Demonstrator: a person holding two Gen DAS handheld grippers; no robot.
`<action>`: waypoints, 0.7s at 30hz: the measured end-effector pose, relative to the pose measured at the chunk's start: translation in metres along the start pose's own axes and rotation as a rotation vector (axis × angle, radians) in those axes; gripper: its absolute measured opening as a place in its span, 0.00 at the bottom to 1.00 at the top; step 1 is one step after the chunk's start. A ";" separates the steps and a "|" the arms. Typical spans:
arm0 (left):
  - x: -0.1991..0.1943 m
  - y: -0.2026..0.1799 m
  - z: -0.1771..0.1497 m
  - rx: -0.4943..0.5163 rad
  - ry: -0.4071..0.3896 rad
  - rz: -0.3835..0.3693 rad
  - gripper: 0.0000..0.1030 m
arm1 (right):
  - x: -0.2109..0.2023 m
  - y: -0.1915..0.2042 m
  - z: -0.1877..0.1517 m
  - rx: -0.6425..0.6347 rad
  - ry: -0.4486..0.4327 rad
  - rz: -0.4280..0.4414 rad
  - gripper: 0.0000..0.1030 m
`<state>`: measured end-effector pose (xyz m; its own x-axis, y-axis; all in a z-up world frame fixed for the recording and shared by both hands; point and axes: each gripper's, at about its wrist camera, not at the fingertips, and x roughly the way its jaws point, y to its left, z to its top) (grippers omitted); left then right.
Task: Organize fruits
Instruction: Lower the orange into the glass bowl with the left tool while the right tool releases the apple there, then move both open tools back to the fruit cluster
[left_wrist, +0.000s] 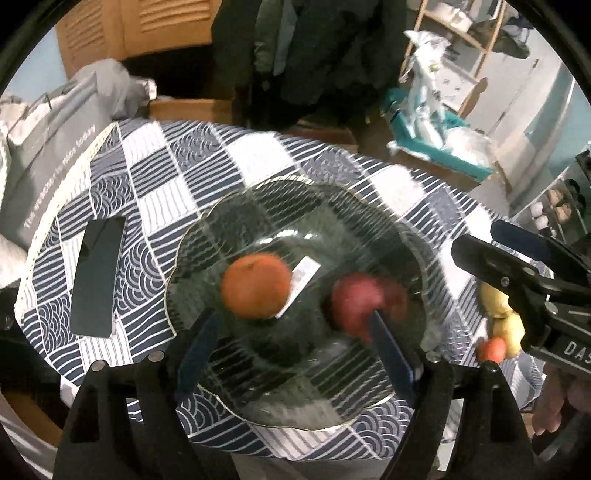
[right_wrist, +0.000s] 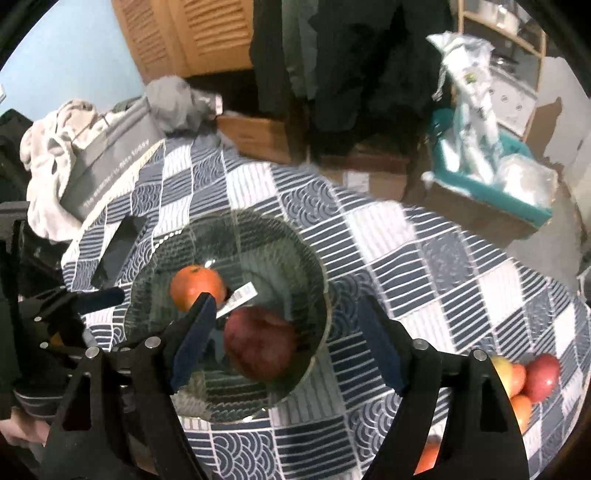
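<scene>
We can't read the red apple (left_wrist: 354, 299) cleanly in the left wrist view: motion-smeared, w/ its 5 o'clock side hidden behind the left gripper (left_wrist: 291, 354) finger. In the right wrist view the orange (right_wrist: 195, 291) loses its 5 o'clock edge behind the right gripper (right_wrist: 284, 339) finger. The label (right_wrist: 240, 297) inside the glass bowl (right_wrist: 258, 236) has print too small to read. At 4 o'clock the fruit pile (right_wrist: 528, 380) is partly covered by the gripper body and cut by the frame edge, so no count. Lettering on the grey bag (left_wrist: 55, 147) is blurred, only partly legible. A hand (left_wrist: 557, 406) at 4 o'clock is cropped.
</scene>
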<state>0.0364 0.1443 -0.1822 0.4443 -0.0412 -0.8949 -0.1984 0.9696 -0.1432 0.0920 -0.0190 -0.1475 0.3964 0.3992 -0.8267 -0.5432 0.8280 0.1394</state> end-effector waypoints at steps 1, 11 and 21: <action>-0.005 -0.003 0.001 0.003 -0.012 -0.008 0.81 | -0.007 -0.002 0.000 0.001 -0.014 -0.014 0.78; -0.036 -0.036 0.007 0.053 -0.084 -0.066 0.83 | -0.060 -0.030 -0.005 0.046 -0.099 -0.095 0.78; -0.052 -0.074 0.007 0.107 -0.107 -0.112 0.83 | -0.106 -0.065 -0.027 0.101 -0.153 -0.149 0.79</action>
<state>0.0347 0.0762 -0.1224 0.5500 -0.1304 -0.8249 -0.0504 0.9808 -0.1886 0.0655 -0.1262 -0.0833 0.5789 0.3180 -0.7508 -0.3960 0.9146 0.0820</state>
